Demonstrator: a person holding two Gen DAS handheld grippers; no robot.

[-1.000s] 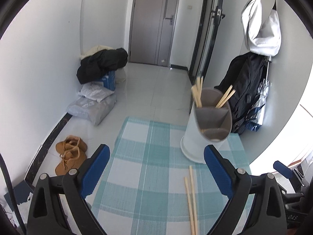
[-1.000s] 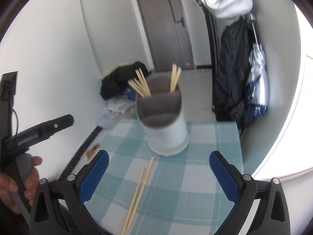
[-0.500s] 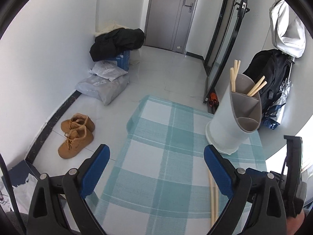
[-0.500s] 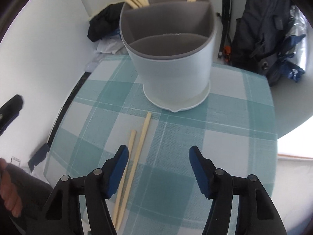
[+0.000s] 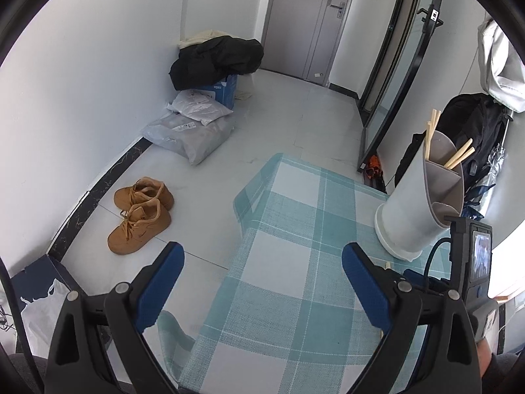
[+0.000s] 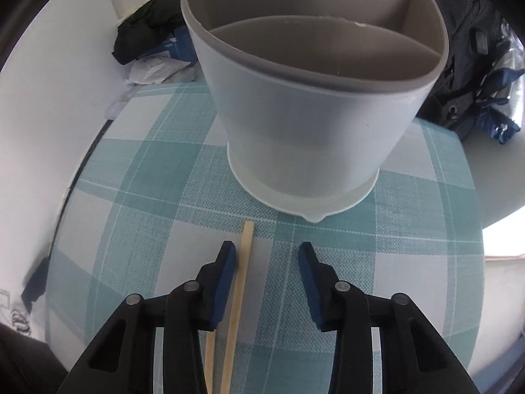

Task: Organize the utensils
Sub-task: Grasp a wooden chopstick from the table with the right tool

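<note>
Wooden chopstick (image 6: pixel 242 282) lies on the teal checked tablecloth (image 6: pixel 144 180) before the white divided holder (image 6: pixel 308 124), between the right gripper's (image 6: pixel 266 257) closing jaws, not yet pinched. Left gripper (image 5: pixel 262 275) hovers wide open.

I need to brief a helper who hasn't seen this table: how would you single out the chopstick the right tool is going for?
On the teal checked tablecloth, find the white divided utensil holder. In front of its base lie two wooden chopsticks; the target chopstick is the longer-reaching one, lying between the right tool's closing jaws.
</note>
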